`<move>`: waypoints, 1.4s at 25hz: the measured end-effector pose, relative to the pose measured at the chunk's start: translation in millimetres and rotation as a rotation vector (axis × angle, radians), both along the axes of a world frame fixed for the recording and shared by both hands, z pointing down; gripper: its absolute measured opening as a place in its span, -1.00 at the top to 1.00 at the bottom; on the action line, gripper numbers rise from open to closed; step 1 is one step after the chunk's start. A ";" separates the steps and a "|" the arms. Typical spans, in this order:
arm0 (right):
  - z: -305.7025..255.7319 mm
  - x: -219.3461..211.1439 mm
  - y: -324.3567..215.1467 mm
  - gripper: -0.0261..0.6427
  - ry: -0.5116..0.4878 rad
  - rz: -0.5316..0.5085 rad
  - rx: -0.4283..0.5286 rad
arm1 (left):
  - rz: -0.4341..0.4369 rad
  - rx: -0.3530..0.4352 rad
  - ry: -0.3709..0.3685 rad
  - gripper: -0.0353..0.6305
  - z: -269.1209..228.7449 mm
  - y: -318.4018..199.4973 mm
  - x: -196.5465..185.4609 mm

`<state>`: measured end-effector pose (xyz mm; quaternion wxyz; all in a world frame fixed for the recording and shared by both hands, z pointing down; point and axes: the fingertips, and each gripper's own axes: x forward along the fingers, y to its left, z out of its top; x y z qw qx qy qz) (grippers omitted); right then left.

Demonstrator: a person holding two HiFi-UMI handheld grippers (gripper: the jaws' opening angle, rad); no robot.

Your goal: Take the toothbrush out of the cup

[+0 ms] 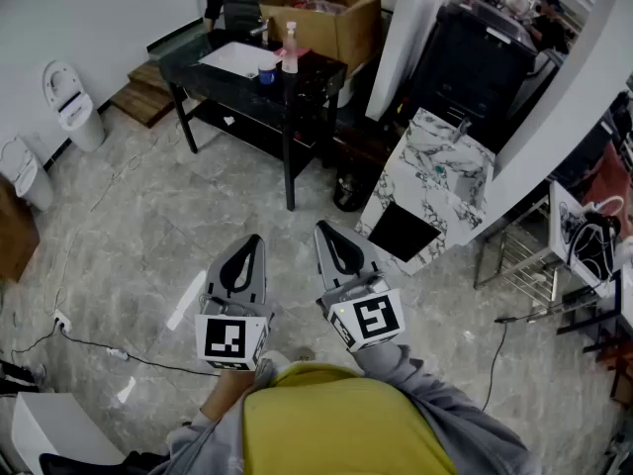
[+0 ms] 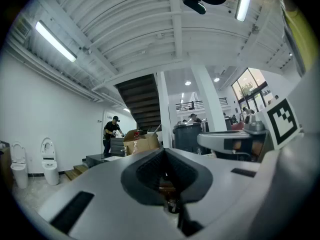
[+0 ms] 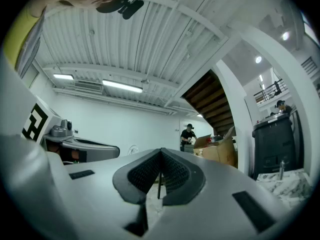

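1. Your left gripper (image 1: 252, 243) and right gripper (image 1: 323, 232) are both pressed together with nothing between the jaws, side by side.
2. The cup (image 1: 265, 73) stands on the black table (image 1: 188, 63), well apart from them; the toothbrush is too small to make out.

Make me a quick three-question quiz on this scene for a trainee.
1. True or false: the right hand-held gripper is holding something.
2. What stands beside the pink bottle on the black table? A: a blue cup. B: a kettle. C: a laptop.
3. Short answer: does the left hand-held gripper touch the table?

Key: 1 false, its jaws are together on nothing. 2 A. 3 No, it is over the floor, well short of the table.
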<state>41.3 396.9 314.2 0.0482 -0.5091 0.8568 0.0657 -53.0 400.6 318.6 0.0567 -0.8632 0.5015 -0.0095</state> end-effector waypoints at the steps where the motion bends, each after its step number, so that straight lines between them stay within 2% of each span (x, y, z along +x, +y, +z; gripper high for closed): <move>1: 1.3 2.5 0.3 0.89 -0.003 0.001 0.000 | 0.001 -0.001 0.004 0.88 1.2 0.9 2.4; 8: 4.0 13.8 -12.7 0.88 -0.045 -0.045 -0.002 | 0.018 0.011 0.006 0.88 3.3 -9.9 19.6; 15: 19.8 26.2 -58.3 0.66 -0.040 -0.023 -0.018 | 0.040 -0.007 0.021 0.88 16.8 -59.4 29.1; 23: 17.5 19.7 -174.0 0.53 -0.042 -0.003 -0.021 | 0.081 -0.012 0.004 0.88 17.7 -168.6 24.8; 30: 13.9 -8.4 -294.6 0.47 -0.057 0.005 -0.014 | 0.097 0.001 -0.003 0.89 14.0 -284.0 -3.2; 35: 20.6 -25.4 -349.5 0.45 -0.075 0.025 -0.020 | 0.110 0.015 -0.011 0.88 15.6 -344.1 -19.8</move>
